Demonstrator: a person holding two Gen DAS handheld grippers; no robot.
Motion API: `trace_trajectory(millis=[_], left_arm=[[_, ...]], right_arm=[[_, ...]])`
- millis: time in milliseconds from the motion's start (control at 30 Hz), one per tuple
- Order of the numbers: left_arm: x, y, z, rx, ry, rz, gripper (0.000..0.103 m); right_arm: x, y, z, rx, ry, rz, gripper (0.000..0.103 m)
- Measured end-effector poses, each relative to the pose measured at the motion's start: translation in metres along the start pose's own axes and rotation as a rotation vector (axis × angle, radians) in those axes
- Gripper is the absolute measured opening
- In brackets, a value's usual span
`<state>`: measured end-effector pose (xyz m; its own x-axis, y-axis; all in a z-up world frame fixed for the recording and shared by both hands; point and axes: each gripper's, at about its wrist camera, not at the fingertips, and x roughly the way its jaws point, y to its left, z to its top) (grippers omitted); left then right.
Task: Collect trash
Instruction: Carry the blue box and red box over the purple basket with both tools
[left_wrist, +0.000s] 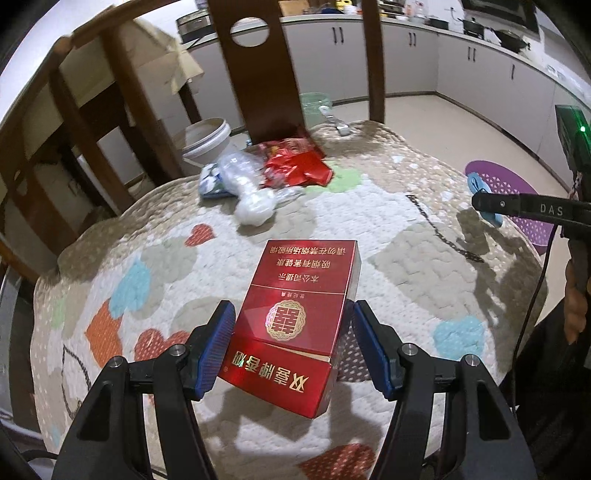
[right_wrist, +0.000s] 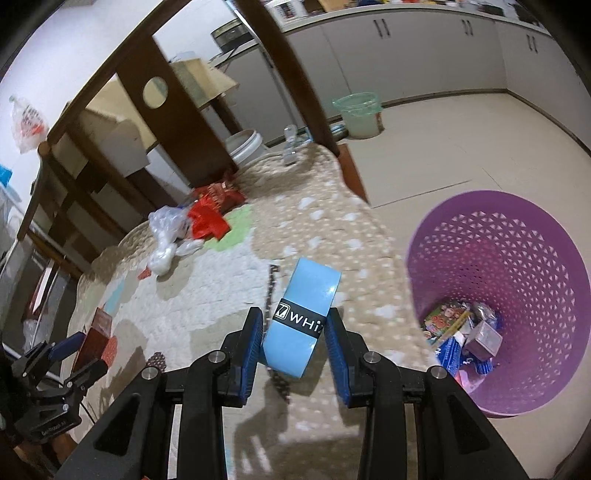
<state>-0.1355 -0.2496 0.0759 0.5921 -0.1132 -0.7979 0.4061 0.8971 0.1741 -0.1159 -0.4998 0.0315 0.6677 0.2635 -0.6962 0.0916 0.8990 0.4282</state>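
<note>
Two tongs, each loaded. Left tongs (left_wrist: 291, 347) about half open, pads clamped on red cigarette pack (left_wrist: 291, 325), held above quilted worktop (left_wrist: 406, 280). Right tongs (right_wrist: 293, 345) narrower, gripping blue tape roll (right_wrist: 301, 317) just left of purple perforated basket (right_wrist: 517, 236). Basket bottom holds boxes, wrappers. Clear plastic bag (left_wrist: 247, 188) and red wrapper (left_wrist: 295, 166) lie on worktop, well beyond cigarette pack.

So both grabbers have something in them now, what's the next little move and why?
Probably swing the right gripper sideways until its blue tape roll hangs over the purple basket, then let go. The roll is already clamped and lifted, and the basket beside the table already holds other trash. The left gripper with the red cigarette pack can follow.
</note>
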Motion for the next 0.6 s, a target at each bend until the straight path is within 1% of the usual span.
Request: trace_trajectory(millis=[233,600], left_arm=[[0.004,-0.030,0.018,0.064,-0.004,-0.012,0.064],[0.011,-0.079,0.047,0.162,-0.020,-0.047,0.064]], right_arm=[[-0.014,-0.020,0.009,0.035,-0.049,-0.008,0.036],[-0.030,-0.071,0.034,0.103,-0.103,-0.070,0.036]])
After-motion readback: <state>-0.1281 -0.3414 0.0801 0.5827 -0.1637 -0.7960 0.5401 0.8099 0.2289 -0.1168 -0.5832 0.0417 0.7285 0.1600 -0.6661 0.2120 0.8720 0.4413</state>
